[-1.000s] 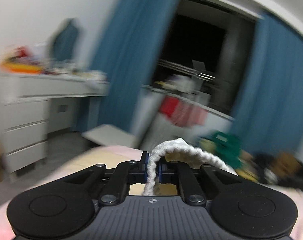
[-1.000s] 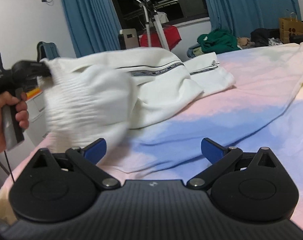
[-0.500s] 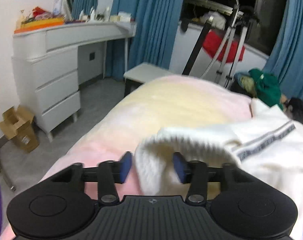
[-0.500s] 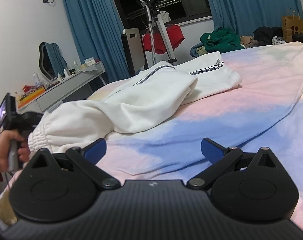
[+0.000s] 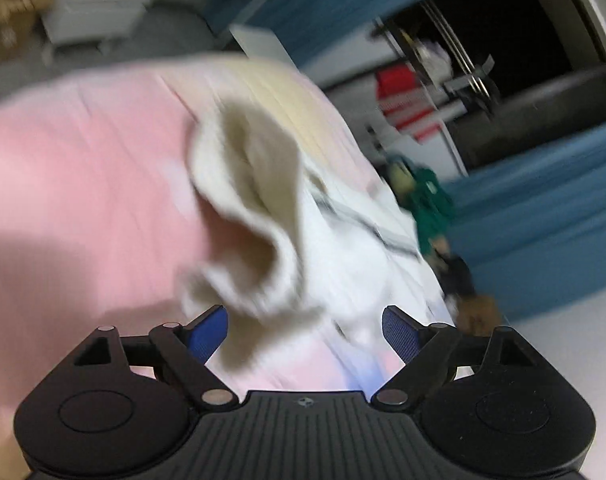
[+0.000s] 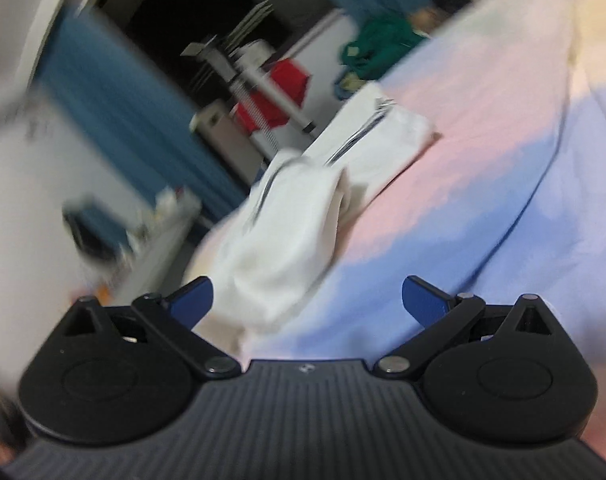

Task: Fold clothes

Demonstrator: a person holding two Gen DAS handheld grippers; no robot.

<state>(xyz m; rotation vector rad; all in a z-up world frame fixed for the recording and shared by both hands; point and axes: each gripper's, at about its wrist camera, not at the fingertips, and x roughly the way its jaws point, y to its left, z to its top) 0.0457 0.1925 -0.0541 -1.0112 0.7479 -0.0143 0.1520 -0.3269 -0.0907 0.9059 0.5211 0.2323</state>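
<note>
The left gripper [image 5: 305, 330] is seen with its blue pads spread wide apart and nothing held between them. One second earlier the ribbed waistband of the white trousers [image 5: 287, 216] was clamped between these pads; half a second earlier the pads had parted partway around it; now the waistband lies released on the bed [image 5: 83, 168], its opening gaping just ahead of the pads. The rest of the white trousers, marked by a dark side stripe, is spread to the right across the pink and yellow bedsheet. Whether the cloth touches the left pad cannot be told, owing to motion blur.

The right gripper [image 6: 307, 298] is likewise found with its pads well apart and empty, as in both earlier frames. In its view the white trousers [image 6: 299, 216] lie in a heaped band on the bed [image 6: 483, 168], running from just ahead of the left pad up toward the far edge of the mattress. Half a second ago this view was level; it is now rolled and blurred, and the hand holding the other gripper is no longer seen in it.

Beyond the bed, blue curtains [image 6: 115, 92], a red cloth on a rack [image 6: 281, 92] and a green garment [image 5: 429, 204] are noted.
</note>
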